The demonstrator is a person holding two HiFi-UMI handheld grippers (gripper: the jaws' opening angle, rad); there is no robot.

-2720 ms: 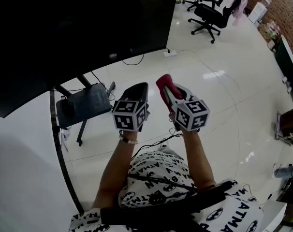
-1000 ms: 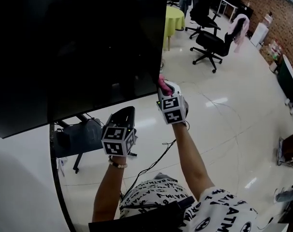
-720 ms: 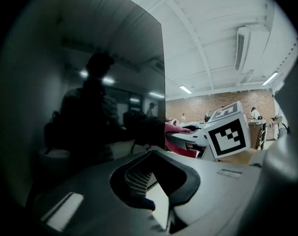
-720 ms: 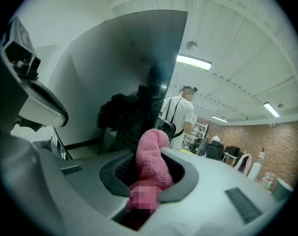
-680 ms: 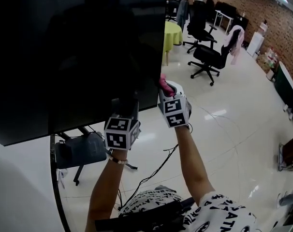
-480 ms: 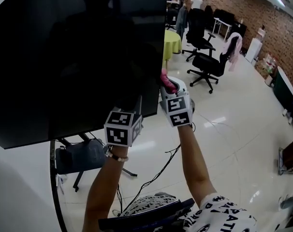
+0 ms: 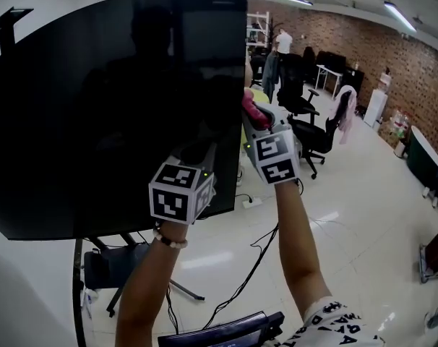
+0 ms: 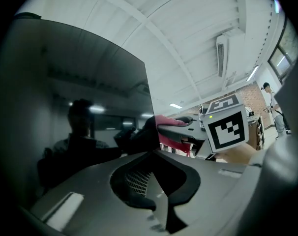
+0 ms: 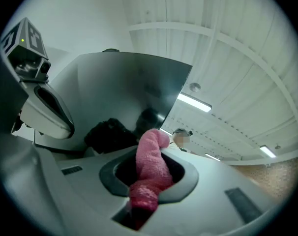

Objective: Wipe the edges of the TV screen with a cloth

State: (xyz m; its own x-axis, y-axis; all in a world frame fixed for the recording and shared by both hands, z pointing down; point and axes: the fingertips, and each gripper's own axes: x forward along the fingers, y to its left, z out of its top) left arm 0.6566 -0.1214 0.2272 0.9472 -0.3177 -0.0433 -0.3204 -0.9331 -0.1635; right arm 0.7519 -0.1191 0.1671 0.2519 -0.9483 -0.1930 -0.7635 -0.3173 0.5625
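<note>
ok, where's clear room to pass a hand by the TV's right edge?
Free: the strip beside the right edge of the TV screen, above the pink cloth, up to the top corner; the floor right of the right gripper. Crowded: the lower right corner, where the left gripper sits, and under it, cables and stand legs.

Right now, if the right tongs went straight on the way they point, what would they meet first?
Probably the right edge of the TV: the pink cloth clamped in the right tongs leads, its tip seemingly at that edge, though depth is unclear.
</note>
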